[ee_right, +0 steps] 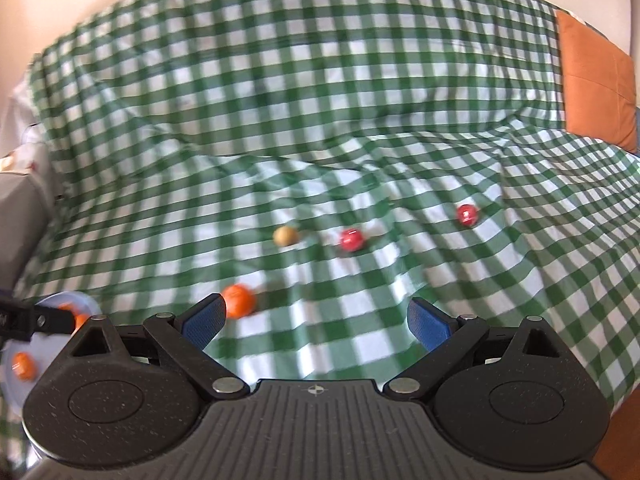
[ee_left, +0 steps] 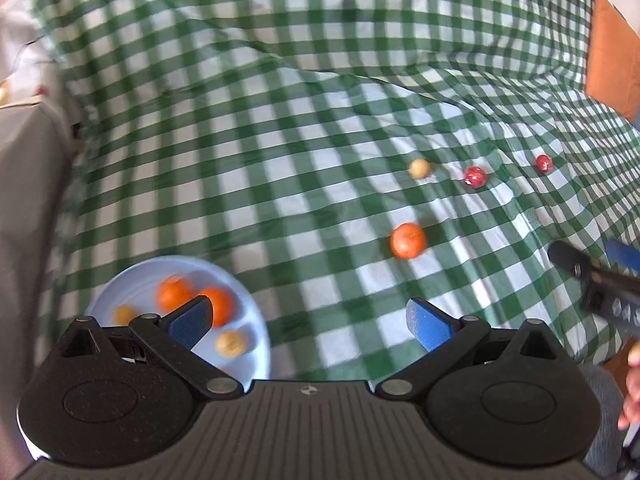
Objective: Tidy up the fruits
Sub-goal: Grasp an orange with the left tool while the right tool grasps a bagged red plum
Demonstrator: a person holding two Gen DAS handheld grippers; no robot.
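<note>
A: Left gripper (ee_left: 310,322): blue pads spread wide, nothing between them. It hangs over the green checked cloth (ee_left: 280,140). Just beneath its left finger sits the pale blue plate (ee_left: 256,320).

B: Plate contents?

A: Two oranges (ee_left: 174,292) touching each other, one partly behind the left pad; a small yellow fruit (ee_left: 125,314) to their left; a tan one (ee_left: 231,343) nearer the gripper.

B: Loose fruit?

A: Ahead and to the right of the left gripper: one orange on the cloth (ee_left: 407,241); beyond it a tan ball (ee_left: 419,168); then two red fruits (ee_left: 475,177), apart from each other, trailing off right.

B: Right gripper?

A: Right gripper (ee_right: 316,322): pads also apart, empty. The loose orange lies just beyond its left fingertip; whether they touch, cannot tell. Frame blurred. The plate is at its far left, with the left gripper's finger across it. An orange cushion (ee_right: 596,80) lies far ahead to the right.
</note>
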